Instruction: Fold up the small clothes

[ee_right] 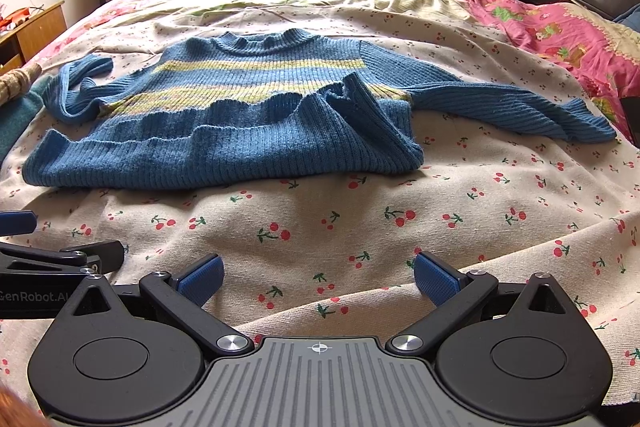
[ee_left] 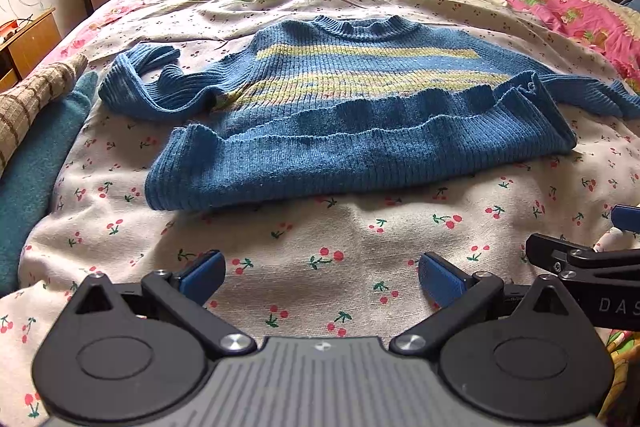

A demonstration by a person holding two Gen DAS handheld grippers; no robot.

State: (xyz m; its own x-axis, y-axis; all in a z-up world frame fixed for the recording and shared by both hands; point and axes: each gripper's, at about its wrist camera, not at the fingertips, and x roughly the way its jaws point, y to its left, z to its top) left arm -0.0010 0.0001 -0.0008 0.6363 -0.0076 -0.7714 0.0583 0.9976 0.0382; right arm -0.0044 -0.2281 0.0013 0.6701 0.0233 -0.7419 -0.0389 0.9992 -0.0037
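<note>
blue sweater [ee_left: 352, 115] with yellow stripes lies across the cherry-print sheet [ee_left: 320, 239] on the bed, its hem doubled up toward the chest, one sleeve [ee_right: 512, 103] stretched out to the right, the other crumpled at the left. left gripper [ee_left: 320, 279] hangs spread wide over bare sheet, nothing in it. right gripper [ee_right: 318, 281] just beside it, equally splayed and empty, both short of the sweater's near edge.
</note>
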